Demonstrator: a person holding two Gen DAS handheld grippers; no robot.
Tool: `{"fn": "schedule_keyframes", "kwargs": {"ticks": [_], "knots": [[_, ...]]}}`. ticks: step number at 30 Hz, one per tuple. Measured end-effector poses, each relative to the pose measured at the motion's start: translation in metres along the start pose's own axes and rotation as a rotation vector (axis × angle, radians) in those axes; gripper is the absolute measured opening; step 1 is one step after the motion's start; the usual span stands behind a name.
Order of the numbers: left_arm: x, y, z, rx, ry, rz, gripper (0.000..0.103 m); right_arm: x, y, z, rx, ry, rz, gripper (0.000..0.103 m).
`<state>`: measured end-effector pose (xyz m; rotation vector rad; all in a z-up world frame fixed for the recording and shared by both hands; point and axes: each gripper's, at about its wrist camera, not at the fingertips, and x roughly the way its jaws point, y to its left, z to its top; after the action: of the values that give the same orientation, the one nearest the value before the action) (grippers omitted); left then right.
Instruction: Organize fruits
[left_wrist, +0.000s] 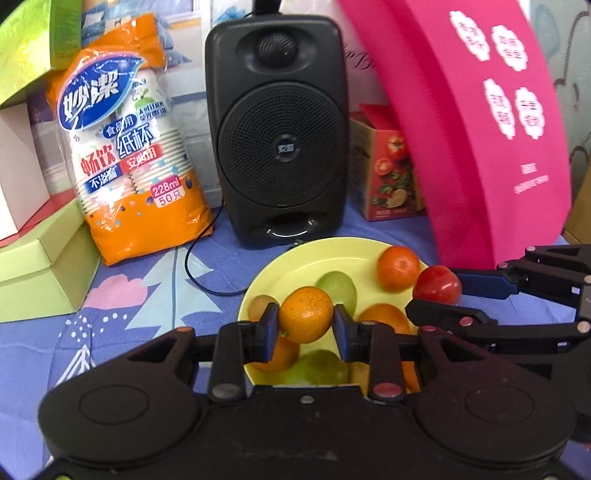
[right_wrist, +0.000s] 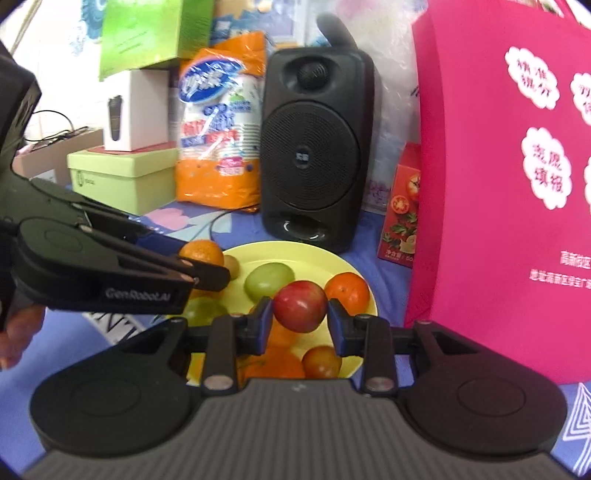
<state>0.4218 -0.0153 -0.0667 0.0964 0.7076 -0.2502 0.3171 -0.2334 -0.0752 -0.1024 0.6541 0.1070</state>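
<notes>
A yellow-green plate (left_wrist: 314, 254) (right_wrist: 325, 258) lies on the blue patterned cloth and holds several fruits: oranges, green fruits, a kiwi (left_wrist: 260, 304) and a small red one (right_wrist: 321, 362). My left gripper (left_wrist: 306, 320) is shut on an orange (left_wrist: 306, 314) and holds it above the plate's near side. My right gripper (right_wrist: 300, 312) is shut on a red apple (right_wrist: 300, 311) above the plate. The apple also shows at the plate's right rim in the left wrist view (left_wrist: 437, 284). The orange also shows in the right wrist view (right_wrist: 201, 251).
A black speaker (left_wrist: 277, 129) with a cable stands just behind the plate. An orange bag of paper cups (left_wrist: 125, 147) and green boxes (left_wrist: 40, 258) stand at the left. A pink bag (left_wrist: 480, 129) and a red tomato carton (left_wrist: 388, 170) stand at the right.
</notes>
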Motion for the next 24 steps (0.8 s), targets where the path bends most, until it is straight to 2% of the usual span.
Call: {"fn": "schedule_keyframes", "kwargs": {"ticks": [8,9,11,13,16,21,22,23,24], "knots": [[0.022,0.003,0.008,-0.021,0.026,0.021,0.034,0.025,-0.007,0.005,0.059,0.019,-0.020,0.032],[0.022,0.003,0.008,-0.020,0.026,0.029,0.037,0.026,-0.007,0.005,0.064,0.022,-0.027,0.035],[0.023,0.004,0.009,-0.021,0.025,0.050,0.053,0.025,-0.010,0.006,0.067,0.024,-0.038,0.038],[0.021,0.006,0.009,-0.023,0.021,0.057,0.057,0.022,-0.011,0.006,0.065,0.023,-0.038,0.040],[0.014,0.005,0.010,-0.016,0.017,0.061,0.057,0.016,-0.011,0.006,0.051,0.009,-0.042,0.048],[-0.009,-0.002,0.013,0.012,-0.032,0.105,0.072,0.001,-0.011,0.007,0.056,-0.010,-0.050,0.049],[-0.014,-0.002,0.014,0.012,-0.046,0.113,0.079,-0.003,-0.012,0.006,0.061,-0.014,-0.053,0.051],[-0.020,-0.003,0.015,0.007,-0.062,0.110,0.090,-0.008,-0.012,0.005,0.063,-0.018,-0.056,0.053],[-0.025,-0.004,0.017,-0.003,-0.077,0.112,0.095,-0.012,-0.012,0.004,0.065,-0.021,-0.059,0.061]]}}
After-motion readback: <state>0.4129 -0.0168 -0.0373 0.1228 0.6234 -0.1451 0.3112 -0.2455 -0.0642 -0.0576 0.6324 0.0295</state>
